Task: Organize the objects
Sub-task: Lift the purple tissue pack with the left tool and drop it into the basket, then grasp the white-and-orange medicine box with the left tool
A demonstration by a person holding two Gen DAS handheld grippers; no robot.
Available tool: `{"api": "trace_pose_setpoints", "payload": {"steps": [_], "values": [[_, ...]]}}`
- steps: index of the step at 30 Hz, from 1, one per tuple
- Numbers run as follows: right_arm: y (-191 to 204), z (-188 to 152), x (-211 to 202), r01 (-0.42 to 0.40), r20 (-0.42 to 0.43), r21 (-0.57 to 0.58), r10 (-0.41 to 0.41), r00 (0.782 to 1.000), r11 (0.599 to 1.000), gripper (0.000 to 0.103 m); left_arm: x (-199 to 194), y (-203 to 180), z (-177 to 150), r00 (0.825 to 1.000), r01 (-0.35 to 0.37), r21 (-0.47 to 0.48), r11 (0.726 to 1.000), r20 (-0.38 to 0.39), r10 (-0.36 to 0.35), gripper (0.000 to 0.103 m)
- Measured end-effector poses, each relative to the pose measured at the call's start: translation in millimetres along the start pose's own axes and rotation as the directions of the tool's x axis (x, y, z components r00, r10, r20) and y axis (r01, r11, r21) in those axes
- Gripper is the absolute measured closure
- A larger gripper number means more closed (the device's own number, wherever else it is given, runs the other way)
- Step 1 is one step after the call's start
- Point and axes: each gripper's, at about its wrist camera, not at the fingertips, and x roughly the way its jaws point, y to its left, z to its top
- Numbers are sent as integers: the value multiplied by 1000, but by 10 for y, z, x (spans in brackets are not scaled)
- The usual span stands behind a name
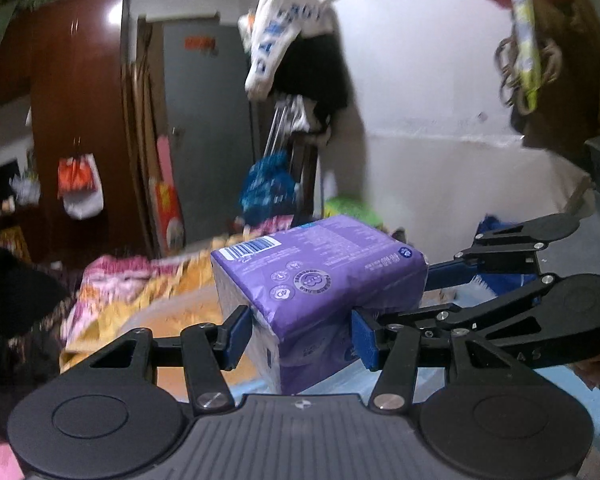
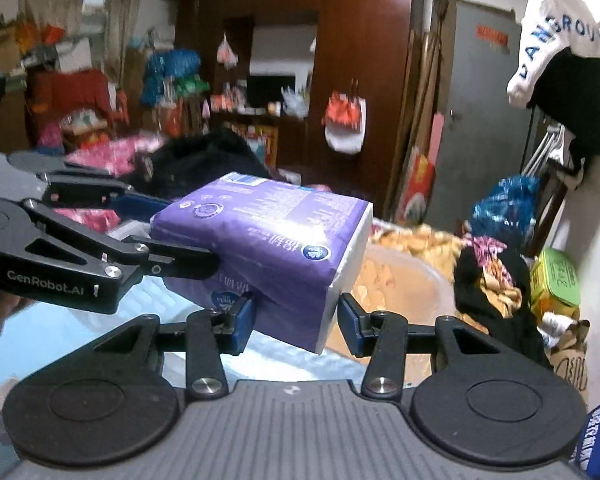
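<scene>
A purple tissue pack [image 1: 320,280] hangs in the air, tilted, above a light blue surface, held from two sides. My left gripper [image 1: 302,334] is shut on its near lower end, blue pads pressing both flanks. My right gripper [image 1: 424,296] reaches in from the right and clamps the pack's far right end. In the right wrist view the same pack [image 2: 268,240] sits between my right gripper's [image 2: 296,326] pads, its white end face turned right. The left gripper [image 2: 164,232] comes in from the left and grips the pack's left end.
A translucent plastic tub [image 2: 404,284] stands just beyond the pack, in front of a yellow and pink floral blanket [image 1: 140,280]. Dark clothes [image 2: 496,292] and a green box [image 2: 556,280] lie to the right. A brown wardrobe [image 1: 76,120] and a grey door [image 1: 208,120] stand behind.
</scene>
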Motion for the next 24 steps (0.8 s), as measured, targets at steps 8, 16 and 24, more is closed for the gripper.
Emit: {"api": "trace_pose_setpoints", "payload": {"steps": [8, 16, 24], "values": [[-43, -219, -160, 101, -26, -31, -102, 994, 994, 13, 20, 51, -102, 999, -29, 28, 999, -24, 29, 38], [-190, -788, -1251, 55, 219, 84, -73, 973, 995, 0, -920, 61, -447, 981, -15, -34, 999, 193, 21, 7], [-383, -1696, -1707, -50, 332, 291, -52, 942, 955, 0, -1440, -202, -1178, 957, -34, -59, 998, 285, 49, 6]]}}
